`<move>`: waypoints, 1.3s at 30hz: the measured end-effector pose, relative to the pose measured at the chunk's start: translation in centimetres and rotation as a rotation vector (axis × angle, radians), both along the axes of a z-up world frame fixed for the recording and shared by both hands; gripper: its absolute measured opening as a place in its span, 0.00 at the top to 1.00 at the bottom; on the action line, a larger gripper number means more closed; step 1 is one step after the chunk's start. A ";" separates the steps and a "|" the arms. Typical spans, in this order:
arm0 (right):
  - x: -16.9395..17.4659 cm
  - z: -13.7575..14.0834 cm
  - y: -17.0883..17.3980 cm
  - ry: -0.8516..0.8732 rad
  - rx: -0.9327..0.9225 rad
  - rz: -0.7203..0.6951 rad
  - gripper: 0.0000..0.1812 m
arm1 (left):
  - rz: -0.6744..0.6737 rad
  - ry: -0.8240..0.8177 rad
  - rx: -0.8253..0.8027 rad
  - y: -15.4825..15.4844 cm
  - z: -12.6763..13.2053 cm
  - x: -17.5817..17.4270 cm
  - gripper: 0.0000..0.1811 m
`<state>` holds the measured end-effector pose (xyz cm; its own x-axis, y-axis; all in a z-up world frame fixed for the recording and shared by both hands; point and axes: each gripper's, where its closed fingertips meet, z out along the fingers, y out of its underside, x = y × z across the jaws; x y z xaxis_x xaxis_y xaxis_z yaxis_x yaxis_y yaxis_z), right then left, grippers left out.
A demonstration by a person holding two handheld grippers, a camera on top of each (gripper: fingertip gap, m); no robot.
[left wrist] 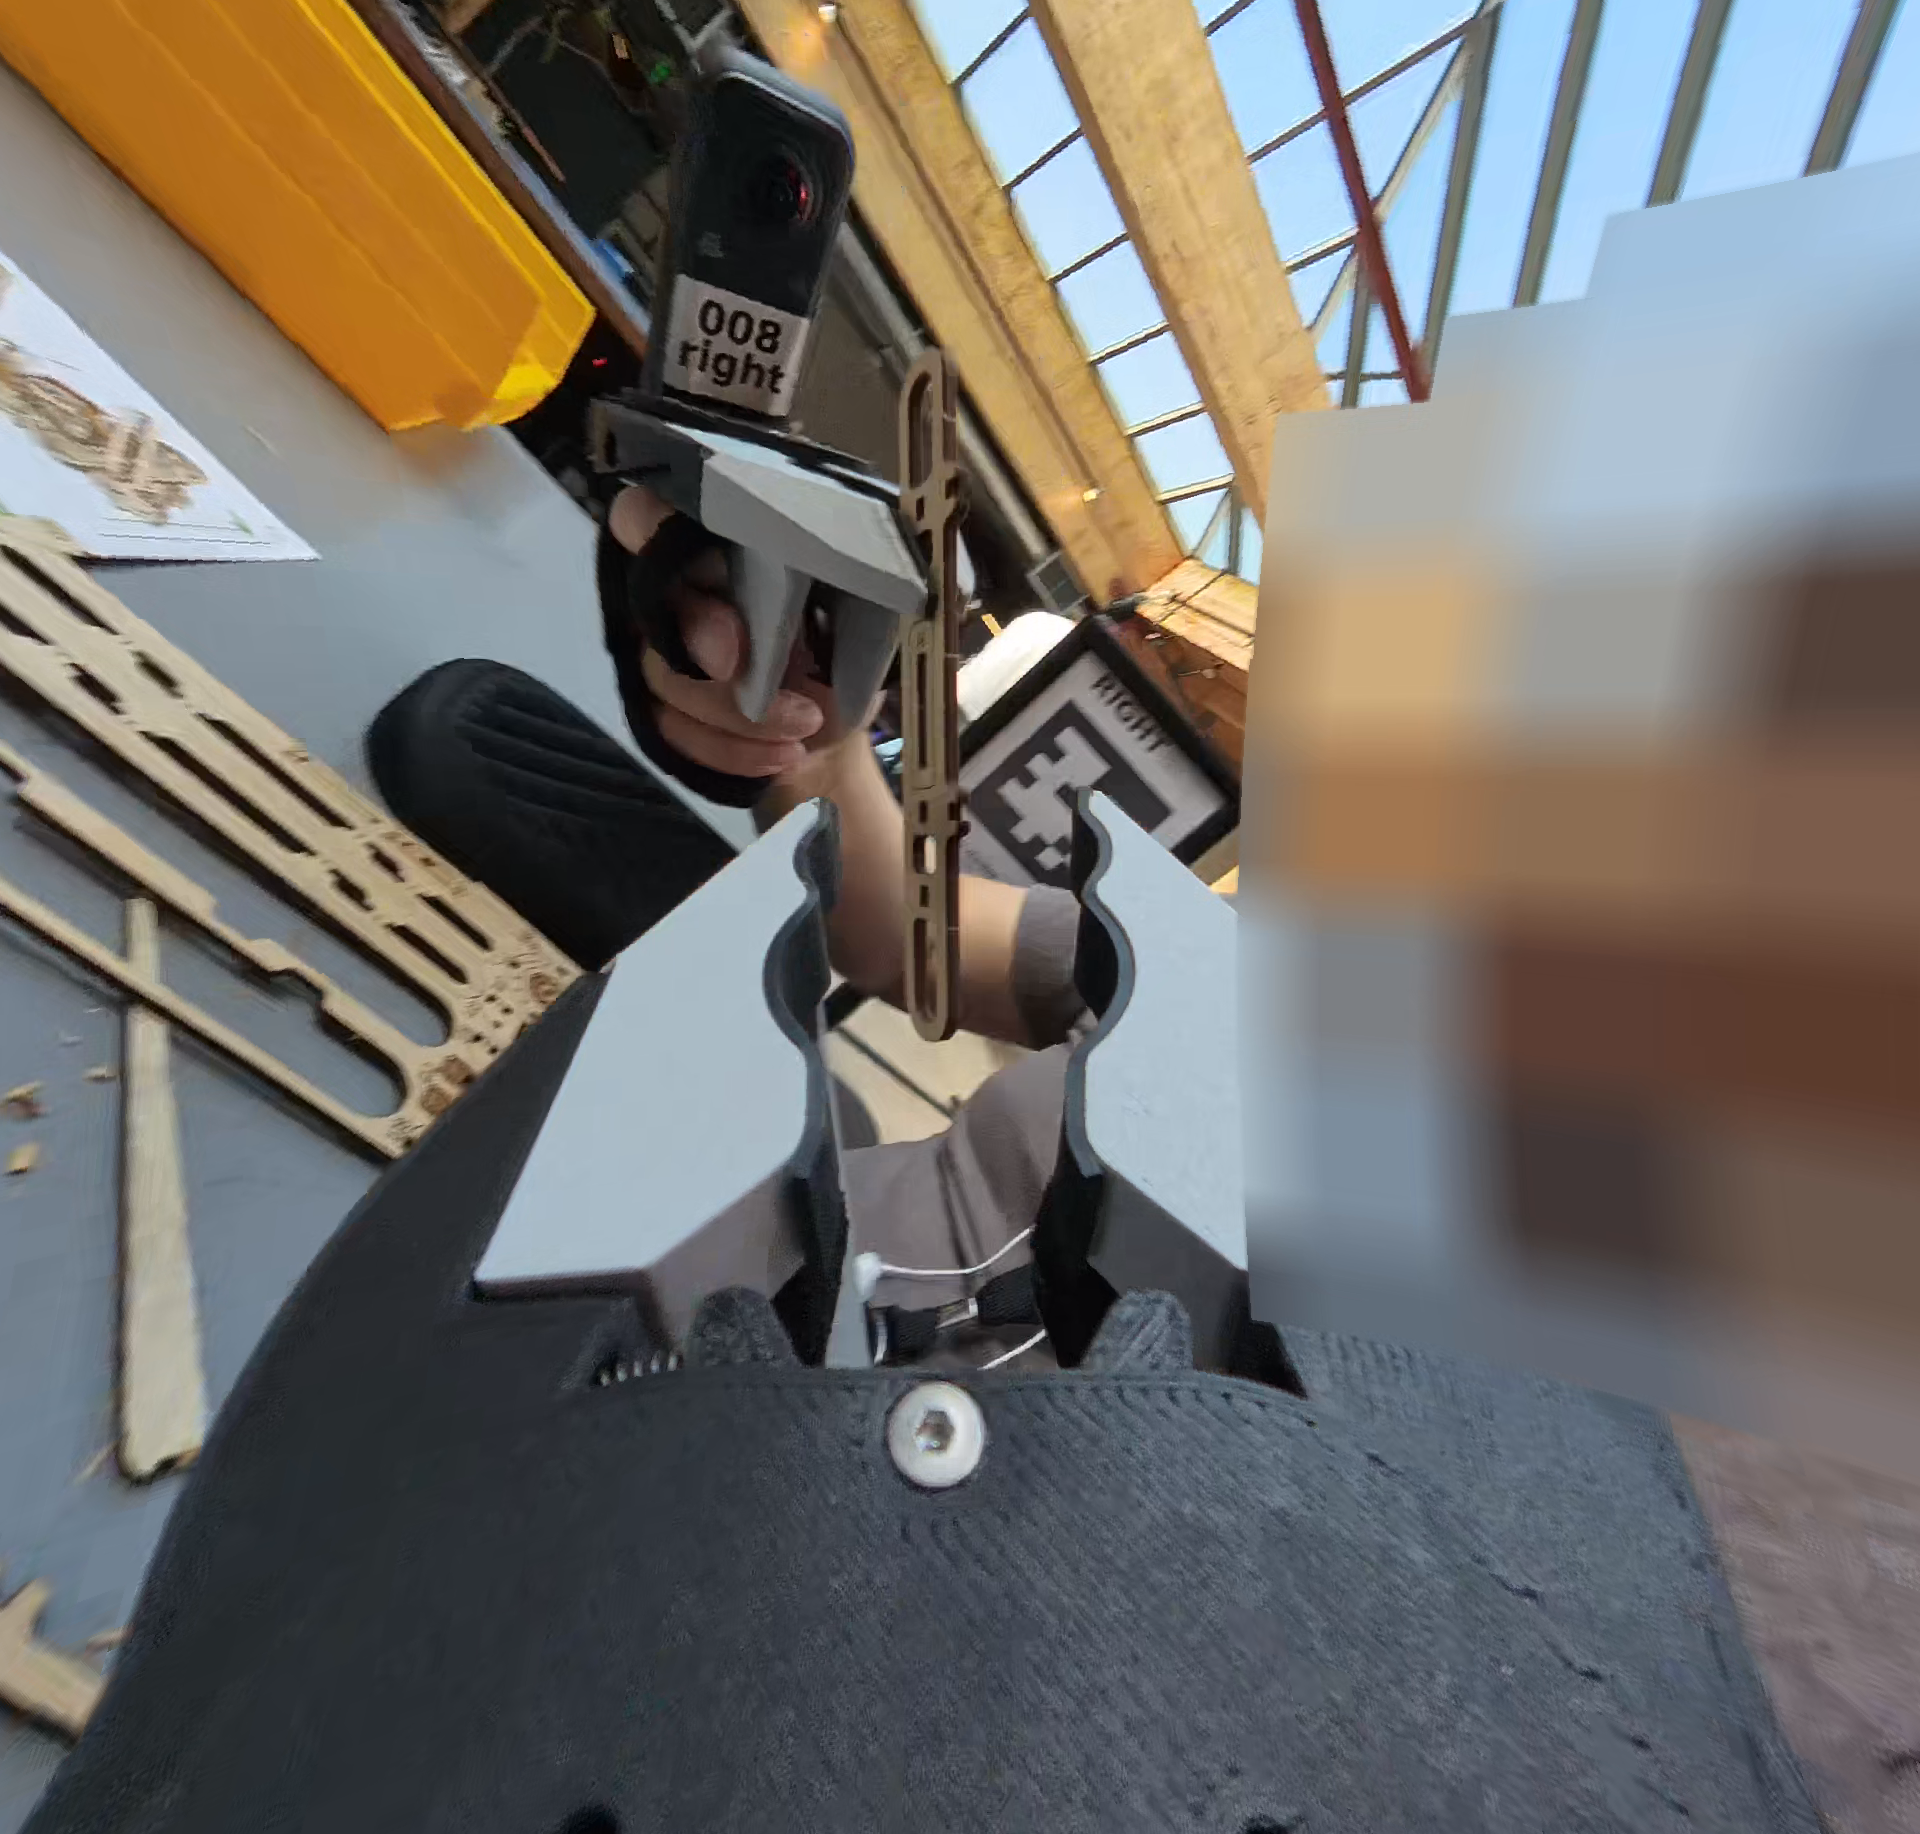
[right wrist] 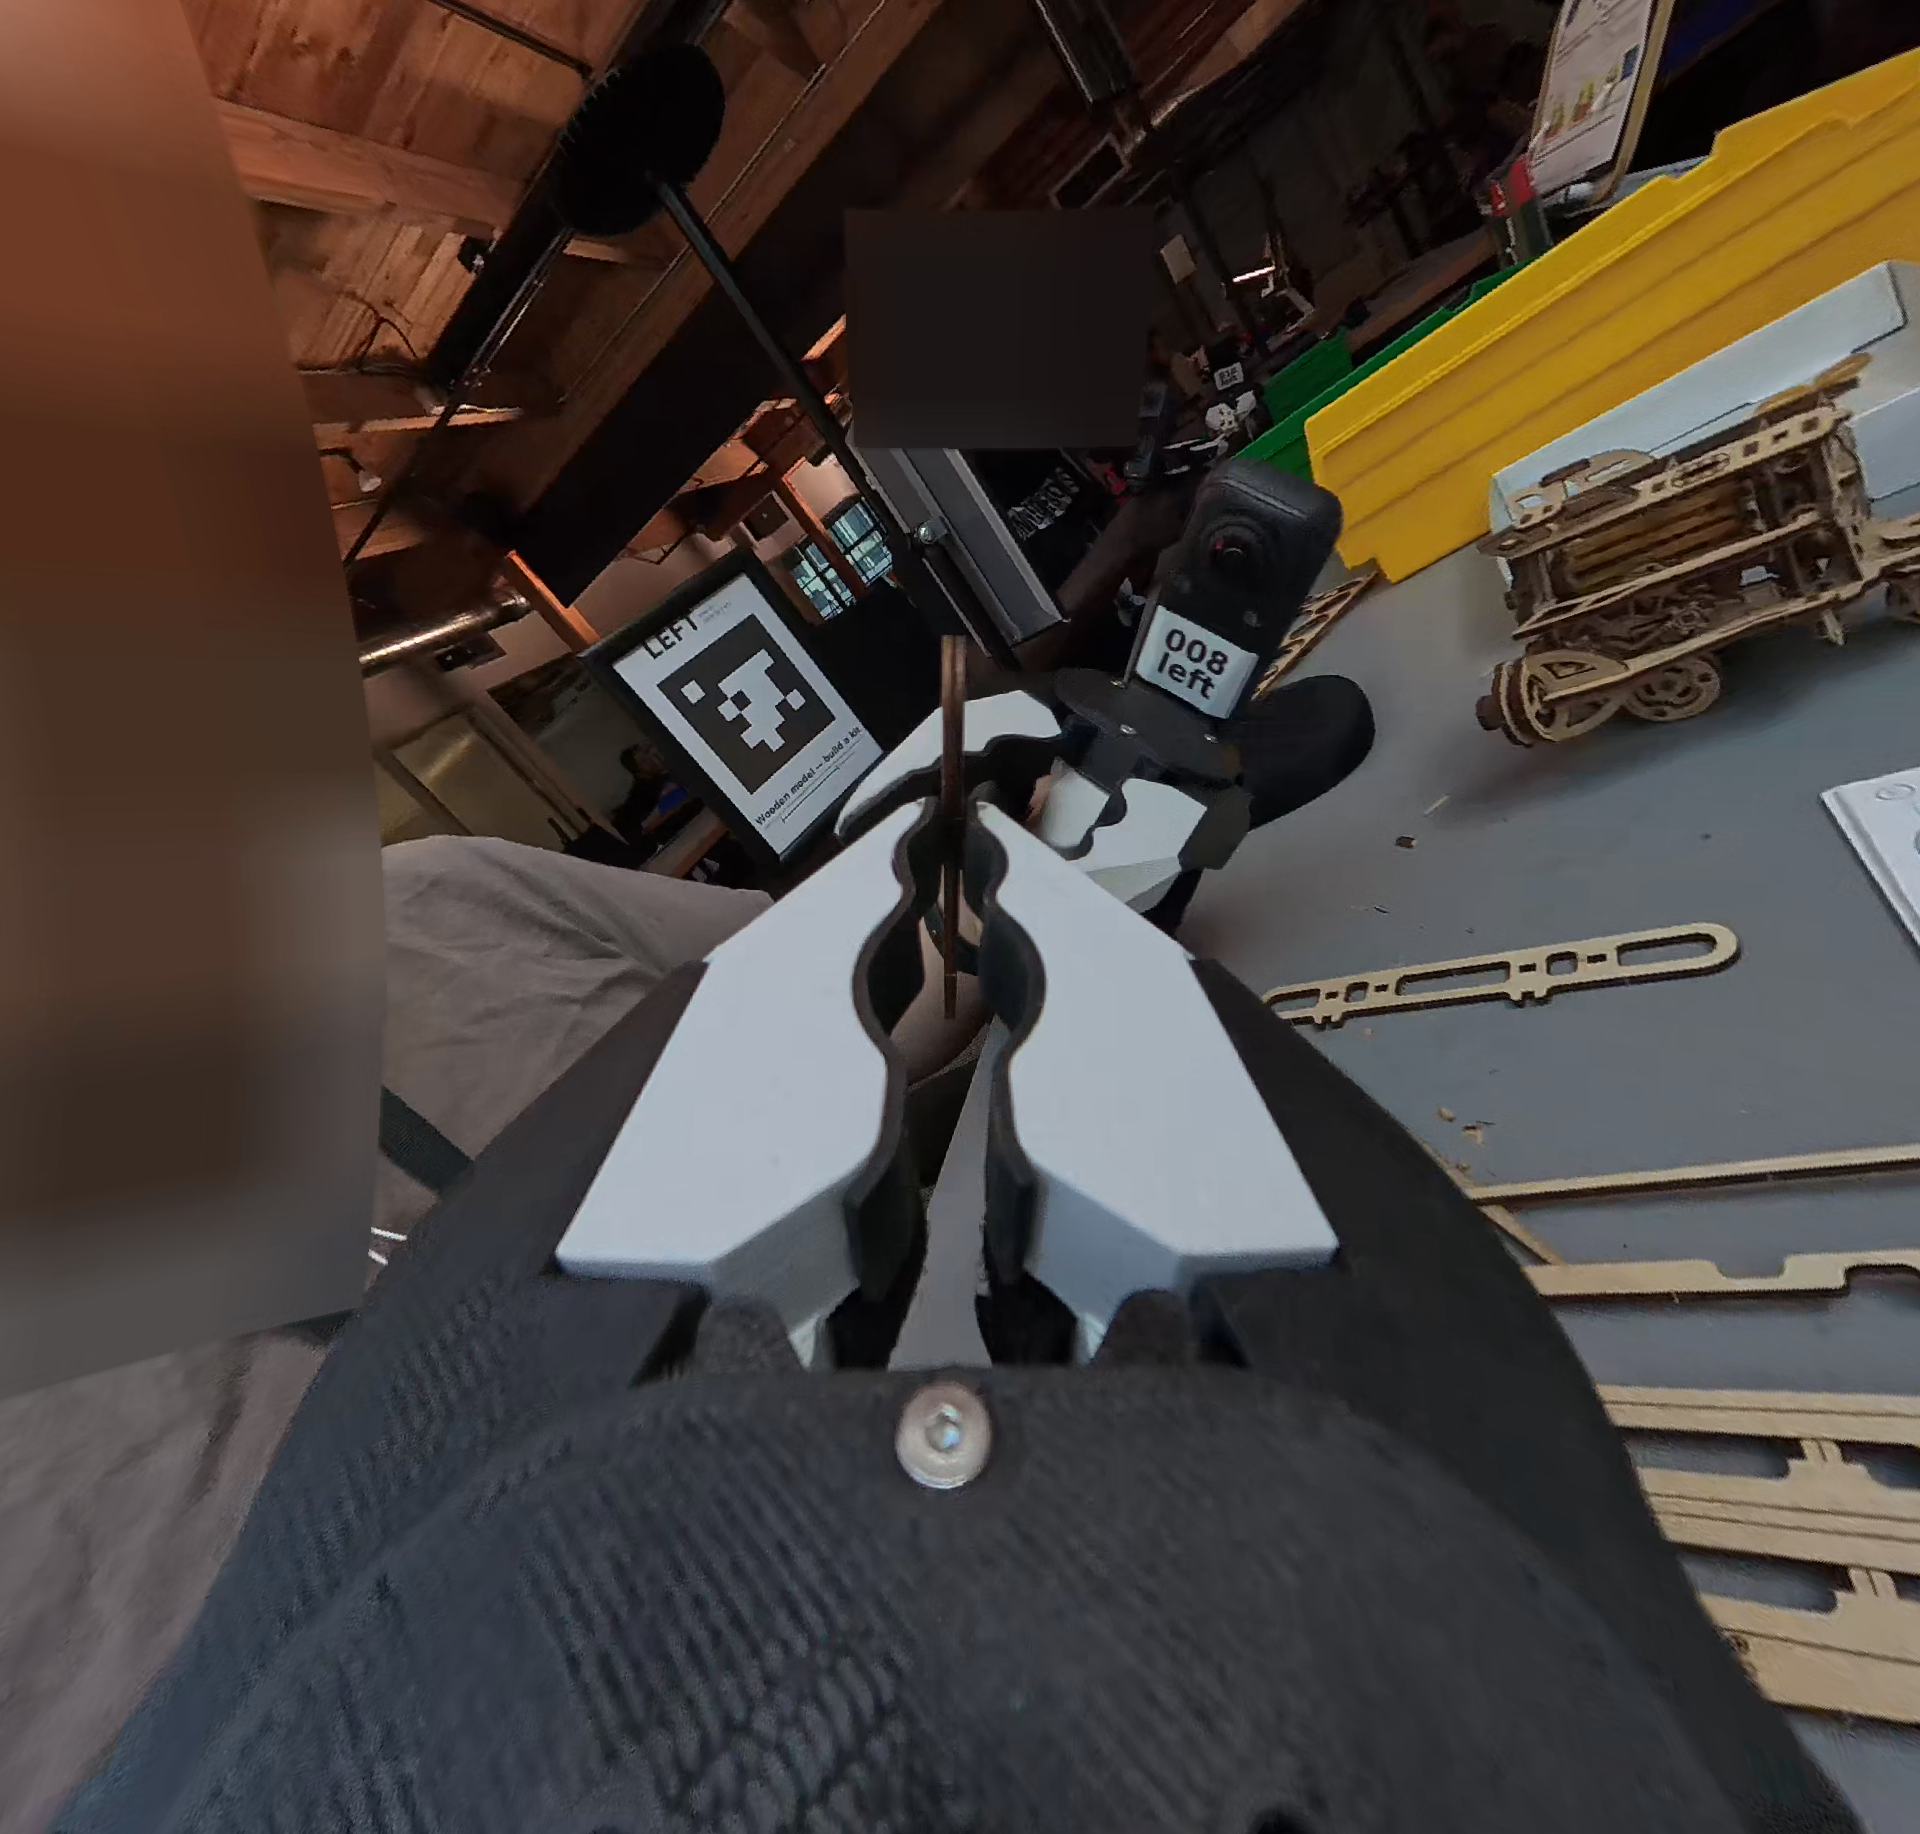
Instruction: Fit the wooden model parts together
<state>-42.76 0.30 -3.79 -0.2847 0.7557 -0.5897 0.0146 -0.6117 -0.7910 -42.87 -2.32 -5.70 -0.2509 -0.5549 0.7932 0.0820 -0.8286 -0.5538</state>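
— Slotted wooden strip (left wrist: 928, 704): clamped in right gripper (right wrist: 951, 820), pinched across its flat faces somewhat above its middle. Held up in the air, well clear of the table.
— And left gripper (left wrist: 954, 813)?
— Spread wide, holding nothing. Aimed straight at the strip.
— Long axis?
— Runs upright, square across the right gripper's fingers. Seen edge-on from that side, with the broad slotted face turned toward the left one. Lower end hangs free just ahead of the open left fingertips, lined up with the gap between them.
— Nearer which tool, then?
— Free end nearer the left, by judgement. Probably calls for a short push forward and a close on the lower half, pads against the flat faces.
— Mating part?
— Second slotted strip (right wrist: 1507, 974) flat on grey table (right wrist: 1558, 797), off to the right of the right gripper and lower, lying crosswise to the held one. Cut-out sheets (right wrist: 1766, 1472) closer in on that same side. Cannot tell which slot takes which.
— Risk?
— Thin wood, likely to twist or snap if gripped off-square.
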 end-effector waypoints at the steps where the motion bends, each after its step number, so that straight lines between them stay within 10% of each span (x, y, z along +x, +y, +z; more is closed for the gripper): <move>1: 0.1 -0.4 0.5 -0.001 -0.040 -0.017 1.00 | 0.064 0.108 0.074 0.5 -1.2 0.2 0.77; 5: -0.1 -2.0 1.6 -0.033 -0.115 -0.049 0.98 | 0.196 0.246 0.242 1.6 -1.9 0.1 0.99; 39: -1.5 -6.6 1.1 -0.292 0.013 -0.083 0.99 | 0.218 0.423 0.308 2.6 -5.7 0.0 1.00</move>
<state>-44.21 1.40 -10.42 -0.0415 0.7775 -0.6275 0.1931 -0.6100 -0.7685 -42.87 0.23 -11.41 0.2002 -0.7799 0.5930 -0.0481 -0.6124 -0.7891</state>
